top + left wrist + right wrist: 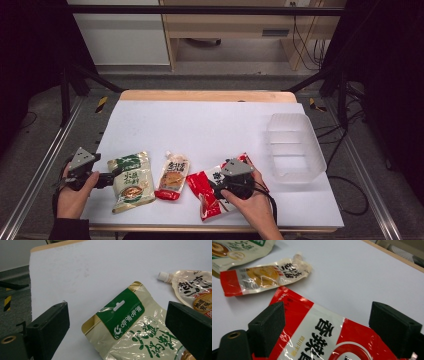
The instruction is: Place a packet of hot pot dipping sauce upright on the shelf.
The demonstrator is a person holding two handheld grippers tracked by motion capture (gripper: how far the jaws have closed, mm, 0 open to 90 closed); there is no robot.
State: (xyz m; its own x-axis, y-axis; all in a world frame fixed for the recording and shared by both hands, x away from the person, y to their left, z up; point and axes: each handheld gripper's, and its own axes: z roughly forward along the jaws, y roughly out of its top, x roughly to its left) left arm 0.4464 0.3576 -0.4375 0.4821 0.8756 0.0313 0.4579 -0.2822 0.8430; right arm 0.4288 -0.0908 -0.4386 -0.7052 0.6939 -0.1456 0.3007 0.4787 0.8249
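Observation:
A cream pouch with a green header (pixel 131 181) lies at the table's front left. My left gripper (pixel 111 178) sits at its left edge, and in the left gripper view the jaws stand wide apart over the pouch (pixel 132 325) without pressing it; left gripper (pixel 117 322) open. A red and white packet (pixel 206 196) lies at the front centre under my right gripper (pixel 220 181). The right gripper view has the packet (pixel 322 332) low between two spread jaws, right gripper (pixel 327 327) open. A spouted sauce pouch (pixel 172 176) rests between the two packs.
A clear plastic container (pixel 295 145) stands empty at the right side of the white table top (pixel 210 125). A person's hands hold both grippers at the front edge. Black frame posts and cables flank the table.

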